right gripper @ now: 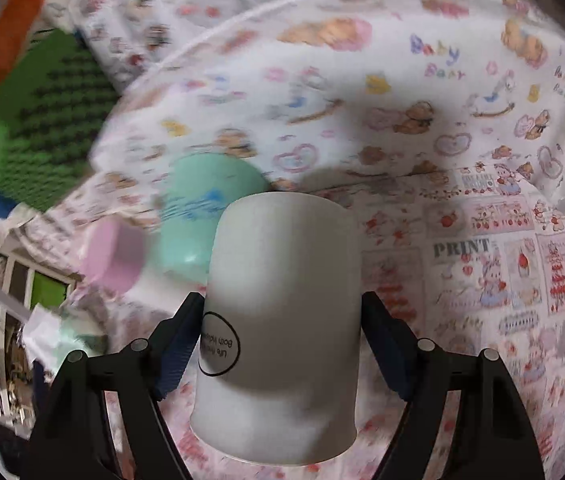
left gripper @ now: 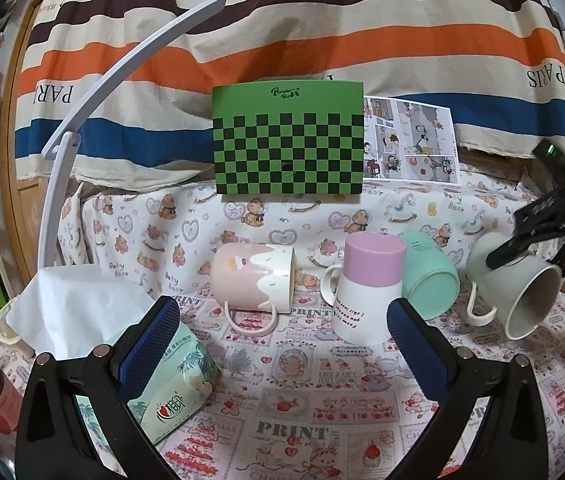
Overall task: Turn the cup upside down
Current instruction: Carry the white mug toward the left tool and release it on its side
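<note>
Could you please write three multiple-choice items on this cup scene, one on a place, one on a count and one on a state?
1. Where is the green checkered board?
A. Behind the cups, against the striped cloth
B. Flat under the tissue pack
C. In the left tongs

2. How many cups show in the left wrist view?
A. Two
B. Four
C. Six

3. How is the white cup held?
A. Lying free on the table
B. Upright on the table
C. Gripped in the right tongs, tilted

Answers:
1 A, it stands upright behind the row of cups.
2 B, pink drip mug, purple-banded cup, mint cup and white cup.
3 C, both pads press its sides, with its mouth facing sideways.
</note>
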The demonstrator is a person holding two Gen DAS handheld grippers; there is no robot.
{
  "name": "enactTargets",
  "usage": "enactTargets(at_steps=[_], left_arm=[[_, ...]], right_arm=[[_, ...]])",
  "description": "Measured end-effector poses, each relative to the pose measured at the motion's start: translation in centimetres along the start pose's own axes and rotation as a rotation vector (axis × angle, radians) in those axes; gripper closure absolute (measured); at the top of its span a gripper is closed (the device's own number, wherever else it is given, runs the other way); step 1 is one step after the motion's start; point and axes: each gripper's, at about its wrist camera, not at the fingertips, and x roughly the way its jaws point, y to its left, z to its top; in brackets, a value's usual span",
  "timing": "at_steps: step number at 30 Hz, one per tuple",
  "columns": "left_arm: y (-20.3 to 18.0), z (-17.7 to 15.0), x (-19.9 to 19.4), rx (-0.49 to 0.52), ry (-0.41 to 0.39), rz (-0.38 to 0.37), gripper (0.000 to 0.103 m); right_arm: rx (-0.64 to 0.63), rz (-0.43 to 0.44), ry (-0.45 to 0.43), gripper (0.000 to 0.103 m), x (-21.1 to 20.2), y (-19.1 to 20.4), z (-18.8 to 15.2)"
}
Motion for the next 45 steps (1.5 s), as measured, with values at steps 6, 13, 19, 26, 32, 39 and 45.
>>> enactTargets(at_steps=[6, 13, 19, 26, 32, 39, 45], left_arm=[[-0.1, 0.0, 0.0, -0.006, 0.002, -0.008, 0.0], [0.3, 0.0, 0.0, -0.017, -0.002, -0.008, 0.0], [0.3, 0.1, 0.1, -0.012, 0.002, -0.009, 0.0], [0.2, 0.1, 0.3, -0.003, 0.011, -0.003, 0.0], [0.3, 0.1, 0.3, -0.009, 0.01, -0.002, 0.0], [0.3, 0.0, 0.2, -0.004, 0.005, -0.004, 0.0], [0.3, 0.0, 0.2, 0.0, 0.005, -0.004, 0.0]], right_arm=[[0.001, 0.109, -0.009, 0.023, -2.2, 2.4, -3.3], [0.037, 0.11, 0.007, 0.023, 0.2, 3.1, -7.0], [0.016, 0.123, -0.001, 0.023, 1.2, 3.9, -8.2], [0.039, 0.141, 0.014, 0.023, 3.2, 4.1, -8.1], [0.014, 0.113, -0.032, 0.023, 4.1, 4.3, -8.2], [-0.063, 0.153, -0.105, 0.014, 2.6, 4.2, -8.3], [-0.278, 0.104, -0.367, 0.0, -2.6, 3.8, -9.8]])
